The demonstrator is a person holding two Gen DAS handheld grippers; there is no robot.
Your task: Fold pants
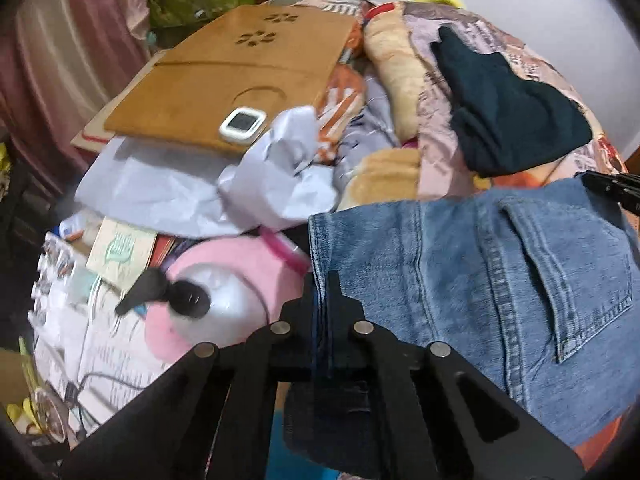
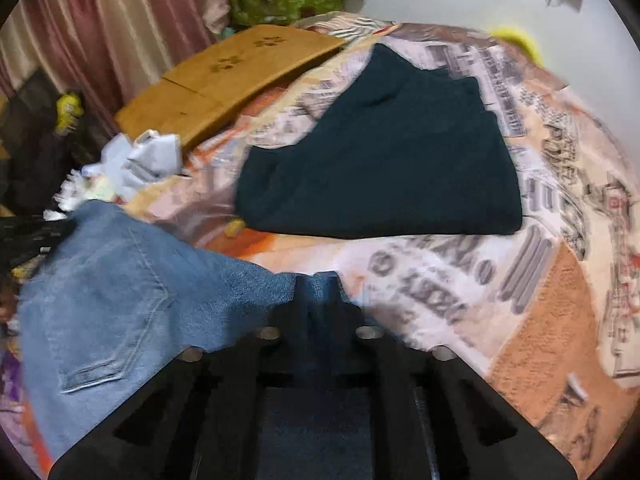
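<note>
Blue denim pants (image 1: 500,280) lie on a patterned bedspread, back pocket (image 1: 568,280) up. My left gripper (image 1: 321,284) is shut on the pants' left edge, with denim pinched between its black fingers. In the right wrist view the same pants (image 2: 112,292) spread to the left, and my right gripper (image 2: 318,284) is shut on their right edge, blue cloth showing between the fingers. The tip of the right gripper (image 1: 612,190) shows at the pants' far right corner in the left wrist view.
A folded dark green garment (image 2: 384,160) lies on the bedspread (image 2: 540,280) beyond the pants. A wooden lap tray (image 1: 224,76) with a small white device (image 1: 242,123) sits at the back left, beside crumpled white paper (image 1: 276,176). A pink plush (image 1: 224,300) and papers crowd the left.
</note>
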